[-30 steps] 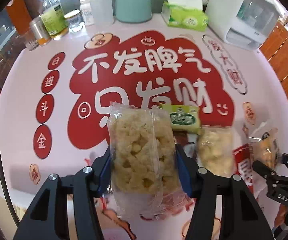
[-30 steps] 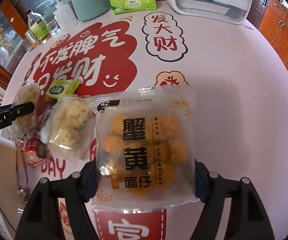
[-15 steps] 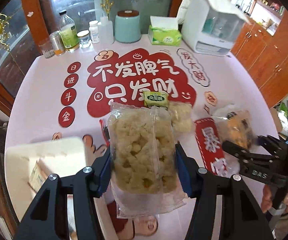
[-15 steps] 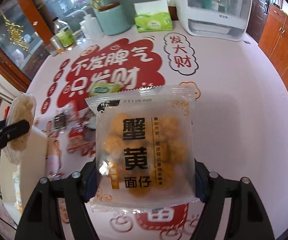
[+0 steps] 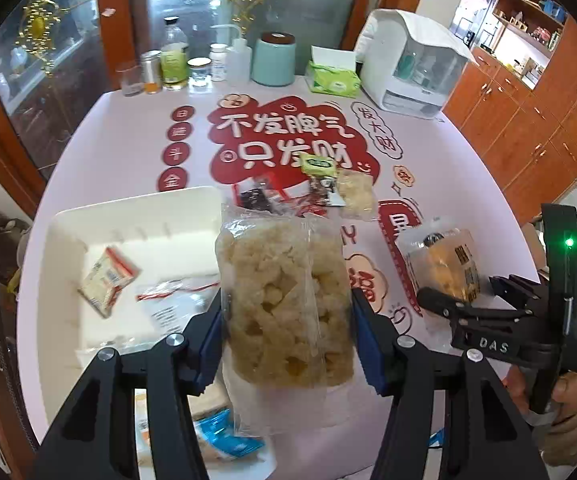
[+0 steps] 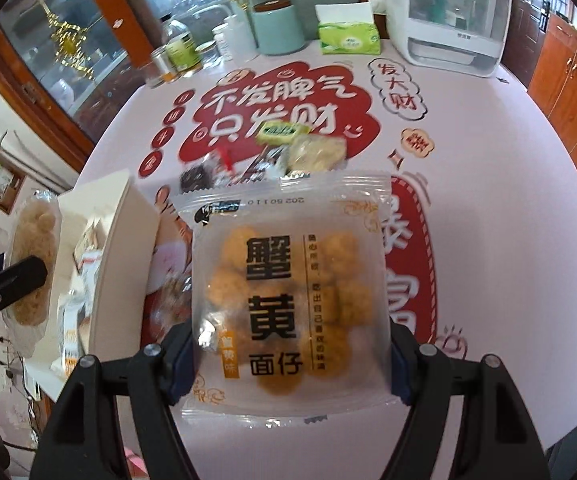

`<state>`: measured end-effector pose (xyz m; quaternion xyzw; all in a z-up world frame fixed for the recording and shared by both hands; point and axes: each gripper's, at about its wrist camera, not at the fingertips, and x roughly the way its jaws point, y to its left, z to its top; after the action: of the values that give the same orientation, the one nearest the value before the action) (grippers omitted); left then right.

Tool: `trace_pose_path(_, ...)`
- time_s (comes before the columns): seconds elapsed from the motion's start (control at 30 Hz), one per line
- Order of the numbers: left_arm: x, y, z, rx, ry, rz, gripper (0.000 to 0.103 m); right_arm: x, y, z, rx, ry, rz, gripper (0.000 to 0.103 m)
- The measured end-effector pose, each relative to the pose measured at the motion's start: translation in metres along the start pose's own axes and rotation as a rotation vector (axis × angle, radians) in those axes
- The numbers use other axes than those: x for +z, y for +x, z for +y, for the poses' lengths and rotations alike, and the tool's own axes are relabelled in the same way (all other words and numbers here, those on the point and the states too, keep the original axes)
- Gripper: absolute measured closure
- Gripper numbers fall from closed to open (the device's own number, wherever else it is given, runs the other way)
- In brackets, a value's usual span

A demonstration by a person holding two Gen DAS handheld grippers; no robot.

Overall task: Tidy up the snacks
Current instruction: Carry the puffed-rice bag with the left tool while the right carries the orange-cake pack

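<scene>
My left gripper [image 5: 286, 344] is shut on a clear bag of pale puffed rice snack [image 5: 284, 304], held above the table beside the white tray [image 5: 128, 216]. My right gripper [image 6: 288, 356] is shut on a clear packet of orange crab-roe balls [image 6: 288, 288]; it also shows in the left wrist view [image 5: 448, 264], to the right of the rice bag. The white tray holds a small red-and-white packet [image 5: 106, 280] and a clear wrapper [image 5: 176, 300]. The tray also shows in the right wrist view [image 6: 124, 216]. Loose snacks lie mid-table: a green packet [image 5: 318, 166], a pale puffed bag [image 5: 356, 196], dark and red wrappers [image 5: 256, 196].
Along the far edge stand bottles and jars [image 5: 174, 60], a teal canister [image 5: 274, 60], a green tissue box [image 5: 332, 76] and a white appliance [image 5: 412, 64]. A blue-and-white packet [image 5: 224, 436] lies below my left gripper. Wooden cabinets [image 5: 528, 112] are on the right.
Both grippers have pulled back and risen from the table with their bags. The white tray has come fully into the left wrist view.
</scene>
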<state>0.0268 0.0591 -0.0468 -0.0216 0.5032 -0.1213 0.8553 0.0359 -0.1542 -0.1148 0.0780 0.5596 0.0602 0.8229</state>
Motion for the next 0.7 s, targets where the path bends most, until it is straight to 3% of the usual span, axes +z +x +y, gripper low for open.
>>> trace_pose_path(0.27,-0.022,-0.021,0.035,0.062,-0.020,-0.041,0.047,-0.013,-0.014,0.057,0.020,-0.114,-0.007,0.028)
trace_pose_path(0.7,-0.054,-0.038,0.100,0.124,-0.097,-0.043,0.047,-0.004,-0.027,0.148,0.073,-0.281,-0.066,0.028)
